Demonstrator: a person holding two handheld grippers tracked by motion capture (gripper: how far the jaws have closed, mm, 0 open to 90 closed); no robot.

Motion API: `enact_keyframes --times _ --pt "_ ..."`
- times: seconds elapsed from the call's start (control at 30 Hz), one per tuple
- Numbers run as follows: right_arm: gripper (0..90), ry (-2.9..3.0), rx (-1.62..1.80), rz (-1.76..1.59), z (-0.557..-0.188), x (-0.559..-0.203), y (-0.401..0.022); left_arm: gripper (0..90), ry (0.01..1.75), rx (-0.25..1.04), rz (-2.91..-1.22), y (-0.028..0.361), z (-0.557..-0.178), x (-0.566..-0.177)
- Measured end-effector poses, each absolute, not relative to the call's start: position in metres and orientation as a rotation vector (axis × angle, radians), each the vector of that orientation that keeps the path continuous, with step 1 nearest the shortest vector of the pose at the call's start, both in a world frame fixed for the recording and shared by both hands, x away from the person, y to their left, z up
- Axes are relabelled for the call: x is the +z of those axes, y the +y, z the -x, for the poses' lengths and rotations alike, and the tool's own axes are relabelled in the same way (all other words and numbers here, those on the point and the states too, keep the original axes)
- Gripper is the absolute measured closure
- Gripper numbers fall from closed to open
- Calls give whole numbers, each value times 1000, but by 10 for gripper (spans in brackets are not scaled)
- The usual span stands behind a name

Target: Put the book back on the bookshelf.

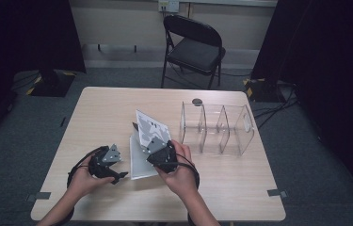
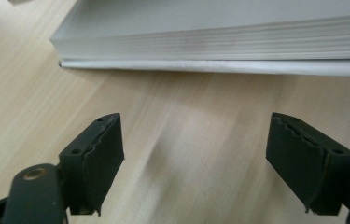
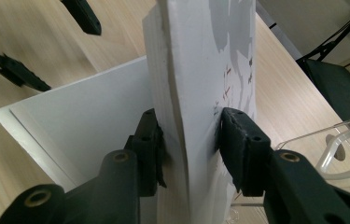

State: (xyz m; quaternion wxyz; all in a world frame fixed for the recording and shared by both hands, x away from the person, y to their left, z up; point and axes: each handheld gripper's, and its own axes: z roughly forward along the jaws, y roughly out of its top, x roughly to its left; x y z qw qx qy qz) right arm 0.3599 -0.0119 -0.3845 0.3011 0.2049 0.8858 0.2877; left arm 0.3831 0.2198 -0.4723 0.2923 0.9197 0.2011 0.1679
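Note:
A white book [image 1: 139,165] lies open on the wooden table [image 1: 221,188] in front of the person. Its front part [image 1: 151,126], a cover with grey print plus a wad of pages, stands tilted up. My right gripper [image 1: 151,147] is shut on that raised part [image 3: 200,70]; in the right gripper view both pads [image 3: 231,140] press its lower edge, above the flat white page [image 3: 84,116]. My left gripper [image 1: 120,175] rests low at the book's left side. In the left gripper view it [image 2: 193,154] is open with bare table between the jaws, and the stacked page edges [image 2: 210,39] are just ahead.
A clear plastic organizer [image 1: 216,127] with several compartments stands to the right of the book. A small dark disc [image 1: 197,101] lies behind it. A black folding chair [image 1: 195,47] stands beyond the table's far edge. Cables trail over the floor at right.

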Motion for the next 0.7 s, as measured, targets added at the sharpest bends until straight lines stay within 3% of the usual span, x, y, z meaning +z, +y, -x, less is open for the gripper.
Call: enact_keyframes --times 0.3,0.5,0.57,0.7 --pt "600 2395 760 -548 -357 -370 -4 201 568 530 -2377 211 -387 -475" --pt "593 2421 755 -547 -357 -366 -1 175 454 616 -2374 201 -383 -471" --pt "590 2424 741 -543 -358 -364 0 234 415 660 -2346 200 -379 -467" --pt "586 2432 749 -516 -359 -360 1 186 361 705 -2311 197 -375 -458"
